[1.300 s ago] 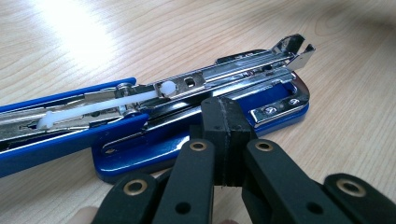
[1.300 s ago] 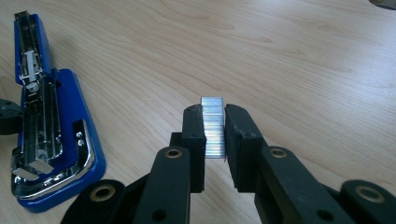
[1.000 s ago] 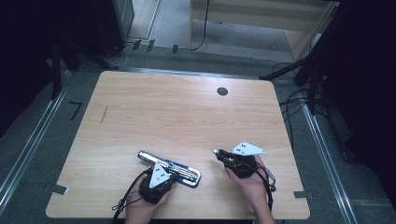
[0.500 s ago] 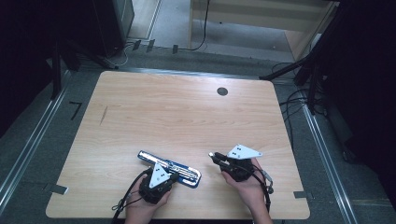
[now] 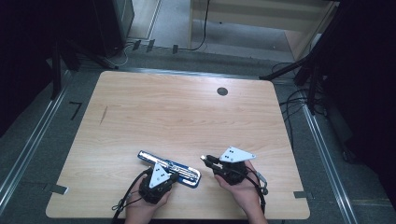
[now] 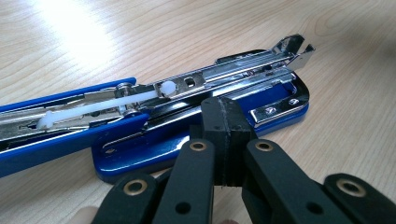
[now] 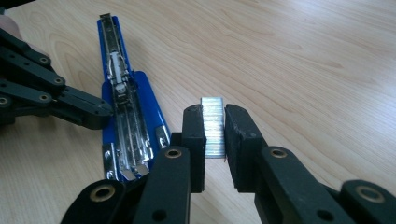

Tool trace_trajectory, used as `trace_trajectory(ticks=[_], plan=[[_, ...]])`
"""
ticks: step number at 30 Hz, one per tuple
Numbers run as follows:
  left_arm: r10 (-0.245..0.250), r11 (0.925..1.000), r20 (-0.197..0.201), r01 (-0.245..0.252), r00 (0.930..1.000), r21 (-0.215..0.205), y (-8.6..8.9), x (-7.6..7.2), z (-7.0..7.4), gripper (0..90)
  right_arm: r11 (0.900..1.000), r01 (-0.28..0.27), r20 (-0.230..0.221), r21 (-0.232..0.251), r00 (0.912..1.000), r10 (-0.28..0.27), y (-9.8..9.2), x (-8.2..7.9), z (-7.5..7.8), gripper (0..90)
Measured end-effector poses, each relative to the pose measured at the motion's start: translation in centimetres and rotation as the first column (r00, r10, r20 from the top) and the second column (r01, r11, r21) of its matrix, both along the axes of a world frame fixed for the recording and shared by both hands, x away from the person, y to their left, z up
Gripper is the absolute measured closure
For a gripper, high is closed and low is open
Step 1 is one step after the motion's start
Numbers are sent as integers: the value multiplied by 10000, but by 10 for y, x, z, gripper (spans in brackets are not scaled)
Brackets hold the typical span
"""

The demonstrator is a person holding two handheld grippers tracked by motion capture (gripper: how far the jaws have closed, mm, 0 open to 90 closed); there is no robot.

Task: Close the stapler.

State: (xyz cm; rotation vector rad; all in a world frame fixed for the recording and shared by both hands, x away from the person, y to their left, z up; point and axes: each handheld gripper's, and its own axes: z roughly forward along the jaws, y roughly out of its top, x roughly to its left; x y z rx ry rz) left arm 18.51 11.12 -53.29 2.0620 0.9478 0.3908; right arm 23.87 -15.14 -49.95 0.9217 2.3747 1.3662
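Right tongs (image 7: 215,140), clamped on staples (image 7: 213,128), drifted leftward toward opened stapler (image 5: 169,167) lying at the surface's (image 5: 187,116) near edge. Left tongs (image 6: 223,135) stayed closed, empty, tips pressed against stapler base. Loading looked close; magazine lay exposed.

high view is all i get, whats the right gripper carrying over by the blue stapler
Observer: The right gripper is shut on a silver strip of staples.
Operator: stapler open or closed
Observer: The blue metal stapler lies opened flat, its chrome staple channel facing up.
Operator: left one gripping it
Observer: The left gripper has its jaws shut together, the tips pressing on the stapler's blue base.
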Motion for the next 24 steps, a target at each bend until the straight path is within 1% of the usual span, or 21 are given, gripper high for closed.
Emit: trace_trajectory(ticks=[6, 9, 11, 18, 24], plan=[[0, 10000, -8, 0, 10000, 0, 0, 0, 0, 900, 9998, -194, 30, 15, 9998, 194, 7, -2, 2, 800], [-3, 10000, -3, 3, 10000, 4, 0, 0, 0, 900, 9991, -435, 32, -17, 9990, 435, 12, -5, 3, 799], [-3, 10000, 3, 3, 10000, 12, 0, 0, 0, 900, 9989, -475, 6, -34, 9989, 475, 14, -6, 3, 799], [14, 10000, 26, -14, 10000, 15, 0, 0, 0, 900, 9960, -867, -32, -205, 9962, 866, 26, -12, 2, 800], [8, 10000, 32, -8, 10000, 14, 0, 0, 0, 900, 9943, -1034, -43, -247, 9946, 1033, 31, -13, 1, 799]])
